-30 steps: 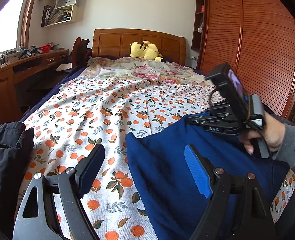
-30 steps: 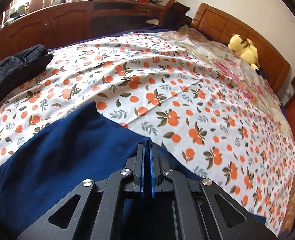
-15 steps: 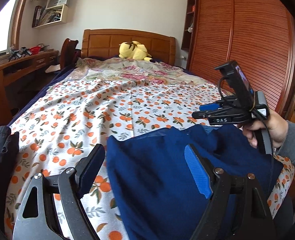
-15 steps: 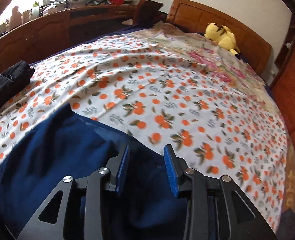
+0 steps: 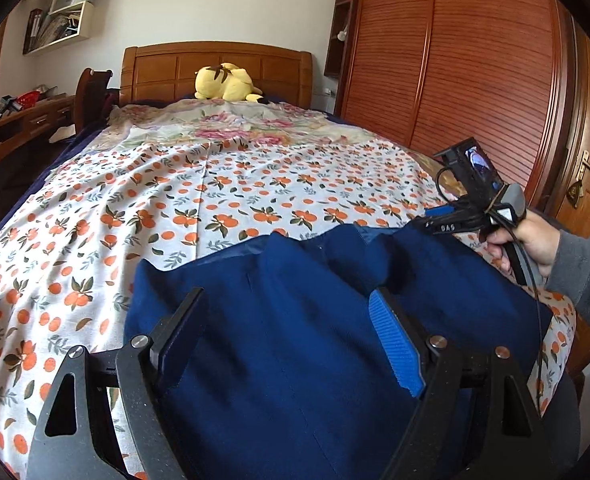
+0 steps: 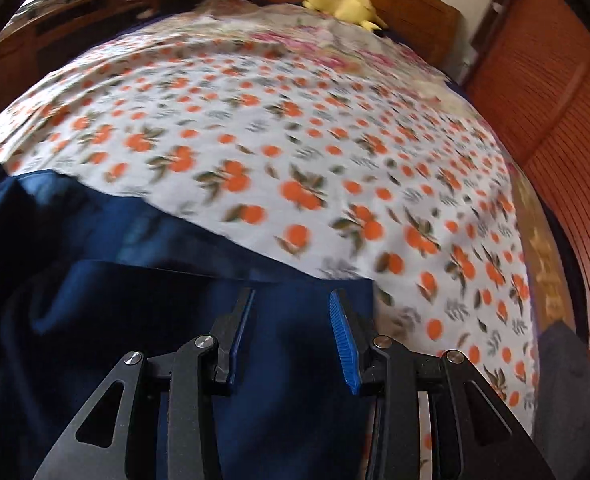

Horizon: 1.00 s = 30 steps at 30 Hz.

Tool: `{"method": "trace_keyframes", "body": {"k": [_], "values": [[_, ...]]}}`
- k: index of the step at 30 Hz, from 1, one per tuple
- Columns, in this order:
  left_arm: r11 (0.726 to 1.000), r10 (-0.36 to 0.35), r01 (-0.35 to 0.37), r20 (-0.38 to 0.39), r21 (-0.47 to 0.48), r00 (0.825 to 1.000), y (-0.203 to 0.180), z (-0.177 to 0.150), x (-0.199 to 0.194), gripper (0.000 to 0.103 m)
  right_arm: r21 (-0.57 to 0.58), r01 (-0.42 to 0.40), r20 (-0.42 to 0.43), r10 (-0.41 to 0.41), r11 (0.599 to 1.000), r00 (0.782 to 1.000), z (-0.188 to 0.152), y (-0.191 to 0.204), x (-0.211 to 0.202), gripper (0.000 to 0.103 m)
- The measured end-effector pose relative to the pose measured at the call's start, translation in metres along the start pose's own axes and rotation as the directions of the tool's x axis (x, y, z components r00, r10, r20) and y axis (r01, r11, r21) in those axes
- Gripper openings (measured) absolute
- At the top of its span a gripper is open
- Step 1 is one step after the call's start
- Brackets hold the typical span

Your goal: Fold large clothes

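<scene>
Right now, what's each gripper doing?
Left gripper: open, holding nothing, above the blue garment.
Right gripper: open, fingers just parted, nothing gripped.

The garment (image 5: 295, 320) lies on the bed (image 5: 215, 184) at its foot end. The toy (image 5: 225, 82) sits at the far end, against the headboard (image 5: 215, 64). The wardrobe (image 5: 475, 60) stands right of the bed, the desk (image 5: 19, 120) left.

the left gripper (image 5: 291, 330) has black angular arms with silver screws and triangular cut-outs, blue ribbed pads (image 5: 395, 344). the right gripper (image 6: 291, 332) is built alike; at three o'clock it carries a small screen, black cable, white lettering. grey sleeve (image 5: 583, 276).
</scene>
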<state>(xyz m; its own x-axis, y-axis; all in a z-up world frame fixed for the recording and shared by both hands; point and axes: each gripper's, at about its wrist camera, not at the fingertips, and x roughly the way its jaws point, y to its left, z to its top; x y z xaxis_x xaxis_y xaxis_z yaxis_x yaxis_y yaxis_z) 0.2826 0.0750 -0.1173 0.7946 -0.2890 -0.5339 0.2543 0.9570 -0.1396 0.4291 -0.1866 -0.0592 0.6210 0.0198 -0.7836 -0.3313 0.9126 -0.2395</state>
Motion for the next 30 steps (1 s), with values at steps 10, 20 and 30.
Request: {"method": "trace_keyframes", "body": {"k": [10, 20, 30], "values": [[1.0, 0.018, -0.017, -0.063, 0.017, 0.998, -0.005, -0.01, 0.018, 0.082, 0.194, -0.078, -0.088, 0.096, 0.978, 0.991, 0.016, -0.036, 0.062, 0.026], [0.999, 0.036, -0.036, -0.095, 0.01, 0.995, -0.001, -0.014, 0.026, 0.082, 0.135, 0.036, 0.146, -0.056, 0.99, 0.988, 0.019, -0.049, 0.01, 0.003], [0.999, 0.041, -0.041, -0.095, 0.006, 0.995, 0.0, -0.014, 0.026, 0.082, 0.189, 0.12, -0.024, -0.117, 0.975, 0.993, 0.001, -0.066, 0.049, 0.016]]}}
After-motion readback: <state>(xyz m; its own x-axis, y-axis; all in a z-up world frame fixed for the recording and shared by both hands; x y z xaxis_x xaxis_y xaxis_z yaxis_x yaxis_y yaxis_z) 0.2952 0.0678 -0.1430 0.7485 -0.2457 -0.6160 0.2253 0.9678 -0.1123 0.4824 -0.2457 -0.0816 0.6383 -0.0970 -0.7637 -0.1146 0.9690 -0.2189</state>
